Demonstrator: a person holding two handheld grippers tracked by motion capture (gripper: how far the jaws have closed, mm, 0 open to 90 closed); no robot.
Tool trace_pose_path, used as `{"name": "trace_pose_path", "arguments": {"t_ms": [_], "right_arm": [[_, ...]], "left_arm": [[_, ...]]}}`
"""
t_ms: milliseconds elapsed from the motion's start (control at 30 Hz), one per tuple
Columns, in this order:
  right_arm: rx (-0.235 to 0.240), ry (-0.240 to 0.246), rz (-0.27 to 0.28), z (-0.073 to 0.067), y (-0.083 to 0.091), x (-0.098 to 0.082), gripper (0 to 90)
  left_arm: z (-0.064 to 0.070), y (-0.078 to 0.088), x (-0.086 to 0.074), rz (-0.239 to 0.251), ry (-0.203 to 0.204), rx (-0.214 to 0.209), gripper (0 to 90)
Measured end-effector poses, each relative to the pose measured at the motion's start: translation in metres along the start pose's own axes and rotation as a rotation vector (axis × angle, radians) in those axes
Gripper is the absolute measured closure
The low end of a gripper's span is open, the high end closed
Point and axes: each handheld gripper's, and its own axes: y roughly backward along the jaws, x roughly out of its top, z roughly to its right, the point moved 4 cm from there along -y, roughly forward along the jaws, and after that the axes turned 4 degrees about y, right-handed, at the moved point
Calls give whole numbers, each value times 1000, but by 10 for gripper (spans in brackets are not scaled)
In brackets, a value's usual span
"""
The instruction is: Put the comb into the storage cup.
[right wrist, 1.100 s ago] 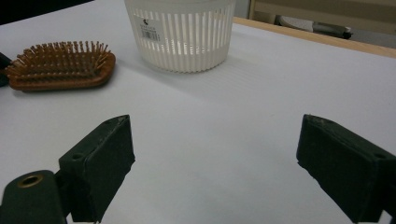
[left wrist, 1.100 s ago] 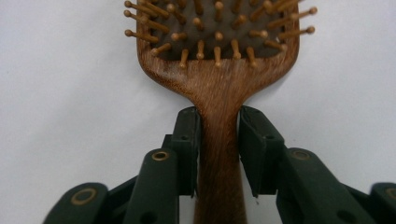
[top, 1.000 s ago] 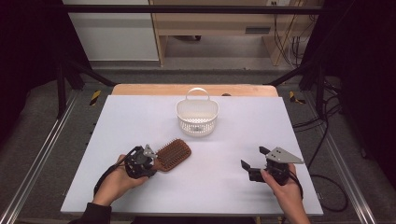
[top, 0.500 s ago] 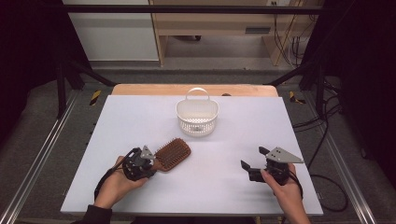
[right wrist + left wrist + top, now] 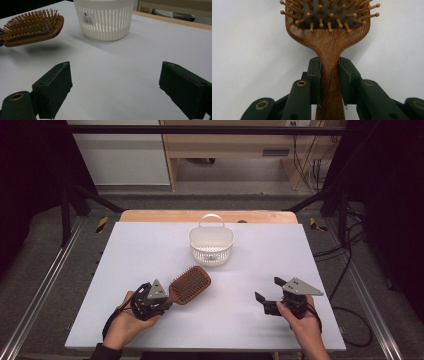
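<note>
The white basket carries a small barcode sticker; its print is too small to read. A small item lies inside, unclear. The left gripper is clenched on the handle of the wooden hairbrush, held above the table, with the basket beyond the brush. The right gripper stands released, holding nothing.

brush: brown wood, grained, slight sheen, wooden pins | basket: white slotted plastic | table: matt white, smooth | gripper pads: matt black
</note>
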Motion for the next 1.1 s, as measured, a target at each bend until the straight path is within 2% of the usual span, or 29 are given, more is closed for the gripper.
{"name": "trace_pose_path", "arguments": {"t_ms": [100, 233, 267, 400, 433, 567, 700, 867, 933, 1033, 1100], "right_arm": [[14, -1, 9, -8, -4, 3, 112], [50, -25, 42, -19, -8, 8, 108], [65, -48, 58, -24, -10, 11, 107], [78, -70, 86, -31, -13, 16, 107], [101, -106, 108, -34, -16, 19, 107], [132, -145, 134, -40, -23, 24, 106], [182, -154, 136, -52, -31, 27, 99], [242, -200, 168, -62, -35, 36, 76], [259, -203, 175, -65, -37, 41, 69], [279, -210, 182, -72, -41, 50, 76], [283, -209, 173, -78, -47, 55, 86]], "left_arm": [[4, 0, 4, 41, -4, -5, 721], [10, 0, 9, 93, -16, 14, 721], [11, 0, 10, 110, -13, 15, 721], [13, 2, 14, 166, -15, 31, 721], [13, 2, 15, 181, -15, 33, 721], [13, 3, 18, 228, -4, 39, 721], [14, 5, 20, 280, 8, 35, 721], [19, 9, 25, 351, 11, 38, 721], [21, 10, 26, 374, 9, 41, 721], [22, 9, 27, 379, -6, 38, 721], [21, 6, 27, 384, -1, 38, 721]]}}
